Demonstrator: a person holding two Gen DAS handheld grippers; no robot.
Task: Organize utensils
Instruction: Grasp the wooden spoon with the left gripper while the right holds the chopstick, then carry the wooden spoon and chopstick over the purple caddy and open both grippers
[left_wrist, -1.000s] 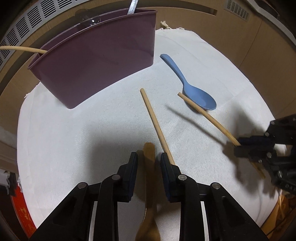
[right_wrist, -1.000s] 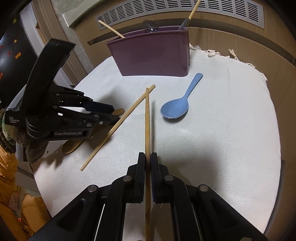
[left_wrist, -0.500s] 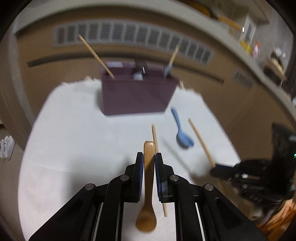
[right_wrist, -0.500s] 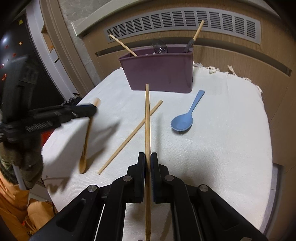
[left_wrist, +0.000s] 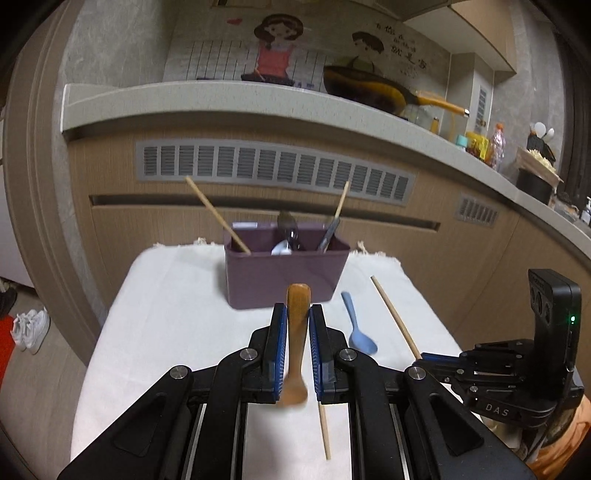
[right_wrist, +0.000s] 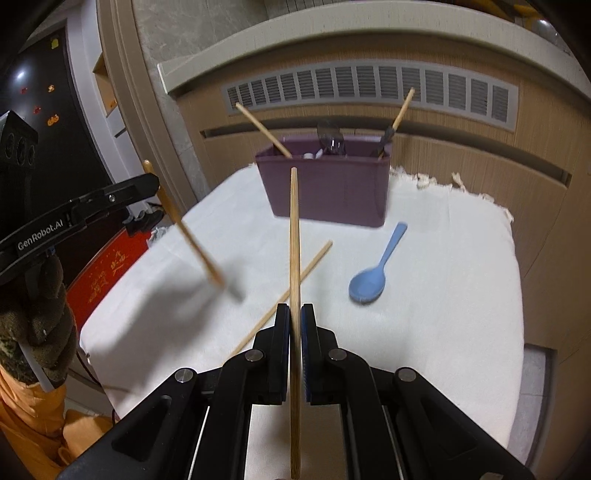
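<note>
Both grippers lifted over the white cloth (right_wrist: 461, 295), each carrying one utensil.
The purple utensil holder (left_wrist: 284, 273) is standing at the cloth's far edge; the left gripper (left_wrist: 297, 325) is clamping a wooden spoon (left_wrist: 297, 314), the right gripper (right_wrist: 294, 325) is pinching a chopstick (right_wrist: 294, 240); a blue spoon (right_wrist: 373, 277) and a second chopstick (right_wrist: 310, 266) are lying loose.

Left gripper (left_wrist: 297, 314) and right gripper (right_wrist: 294, 314) both clamped, angled downward.
</note>
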